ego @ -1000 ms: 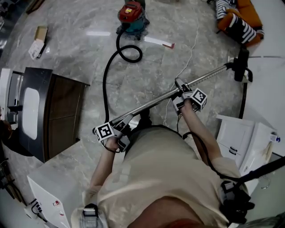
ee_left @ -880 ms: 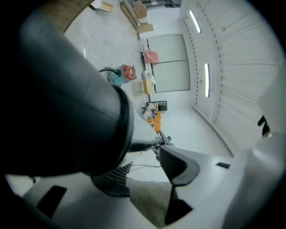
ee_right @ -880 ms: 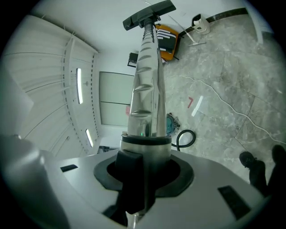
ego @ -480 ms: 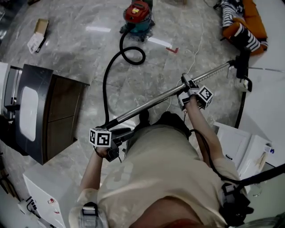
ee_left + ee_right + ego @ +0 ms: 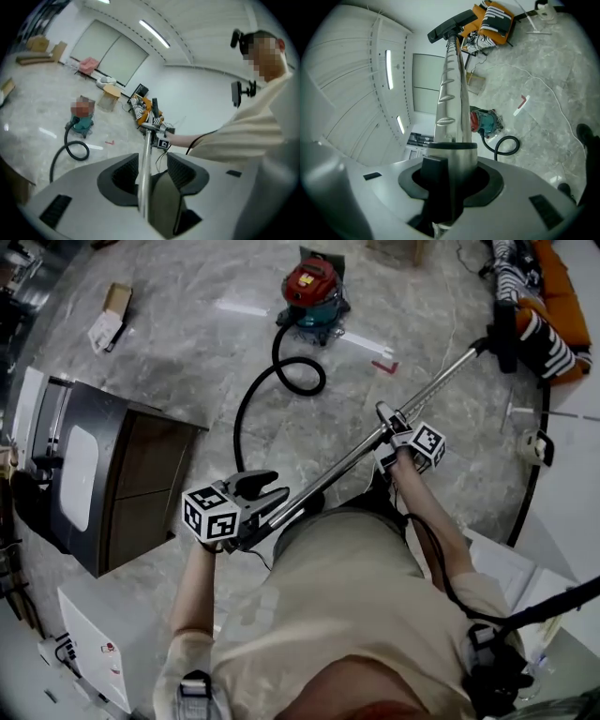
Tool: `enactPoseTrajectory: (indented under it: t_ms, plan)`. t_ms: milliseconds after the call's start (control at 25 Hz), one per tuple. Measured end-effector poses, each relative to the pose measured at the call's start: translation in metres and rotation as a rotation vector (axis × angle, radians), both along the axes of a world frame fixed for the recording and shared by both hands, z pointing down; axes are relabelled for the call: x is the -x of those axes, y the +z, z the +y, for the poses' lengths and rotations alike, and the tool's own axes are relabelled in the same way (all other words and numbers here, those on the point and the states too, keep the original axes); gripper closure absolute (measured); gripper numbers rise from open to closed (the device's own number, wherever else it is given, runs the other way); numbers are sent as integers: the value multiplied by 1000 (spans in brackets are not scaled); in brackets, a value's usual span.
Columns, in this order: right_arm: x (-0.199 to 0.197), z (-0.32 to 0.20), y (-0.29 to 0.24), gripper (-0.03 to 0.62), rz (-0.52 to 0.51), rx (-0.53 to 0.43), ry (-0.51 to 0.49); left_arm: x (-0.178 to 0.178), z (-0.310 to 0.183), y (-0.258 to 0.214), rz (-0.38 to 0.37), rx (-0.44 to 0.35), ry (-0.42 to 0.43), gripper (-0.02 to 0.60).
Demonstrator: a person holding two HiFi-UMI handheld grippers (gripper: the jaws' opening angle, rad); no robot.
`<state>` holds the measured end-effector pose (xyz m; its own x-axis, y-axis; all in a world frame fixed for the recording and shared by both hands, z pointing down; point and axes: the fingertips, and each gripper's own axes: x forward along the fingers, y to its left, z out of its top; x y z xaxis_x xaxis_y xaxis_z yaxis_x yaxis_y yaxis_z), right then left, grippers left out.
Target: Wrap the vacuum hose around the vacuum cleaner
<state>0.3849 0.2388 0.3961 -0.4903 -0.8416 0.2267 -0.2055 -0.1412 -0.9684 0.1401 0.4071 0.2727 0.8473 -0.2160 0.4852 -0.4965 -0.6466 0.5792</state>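
The red and teal vacuum cleaner (image 5: 314, 292) stands on the marble floor at the far side. Its black hose (image 5: 298, 381) loops beside it and runs back toward me. Both grippers hold the metal wand (image 5: 342, 465) in the air. My left gripper (image 5: 265, 491) is shut on the wand's handle end, its marker cube facing up. My right gripper (image 5: 392, 427) is shut round the tube farther along. The black floor head (image 5: 503, 334) is at the wand's far end. In the left gripper view the wand (image 5: 146, 145) runs out between the pads. The right gripper view shows the tube (image 5: 452, 84) filling the jaws.
A dark cabinet (image 5: 122, 484) stands to my left with a white unit (image 5: 89, 643) nearer me. A cardboard box (image 5: 112, 301) lies at the far left. Orange and striped cushions (image 5: 539, 306) sit at the far right. A thin white cable (image 5: 450, 343) crosses the floor.
The left gripper has risen and rolled with the handle end, so its cube now faces up. The wand has swung, its floor head moving farther away and to the right.
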Motion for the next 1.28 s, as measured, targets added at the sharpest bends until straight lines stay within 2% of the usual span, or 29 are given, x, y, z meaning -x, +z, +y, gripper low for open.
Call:
enactPoseTrajectory:
  t_ms: [120,160,240,280,320,400,520,600,760,880,960,1080,1160,1280]
  plan:
    - [-10,-19,-1,456,-3,-26,-81,-57,-26,31,-220,-92,129,385]
    - [-16,-25,-1,457,-2,-34,-108,-80,-31,38,-254,-99,169,385]
    - [-32,-36,-2,457,-10,-50,-155,-129,-40,52,-272,-79,229,383]
    - [-41,-42,-3,457,-15,-56,-175,-150,-44,58,-283,-64,253,362]
    - [-50,-46,-3,457,-20,-58,-193,-168,-49,65,-303,-52,277,313]
    - [-67,-54,-1,456,-32,-55,-222,-190,-56,75,-344,-29,316,301]
    - [-95,-76,2,457,-50,-42,-231,-196,-67,70,-329,65,312,301]
    - [-112,-96,4,456,-53,-38,-226,-185,-72,59,-324,114,280,301]
    - [-129,-120,10,457,-66,-37,-234,-142,-49,55,-398,212,198,301]
    - [-132,-130,9,456,-60,-40,-257,-128,-46,64,-443,205,105,301]
    - [-133,-139,10,456,-57,-37,-265,-144,-61,71,-411,169,76,301]
    - [-131,-153,8,456,-47,-30,-274,-196,-85,88,-331,149,177,301]
    - [-116,-156,11,456,-50,-26,-298,-219,-95,101,-333,127,268,301]
    - [-92,-161,12,456,-71,-8,-325,-242,-109,118,-327,105,353,301]
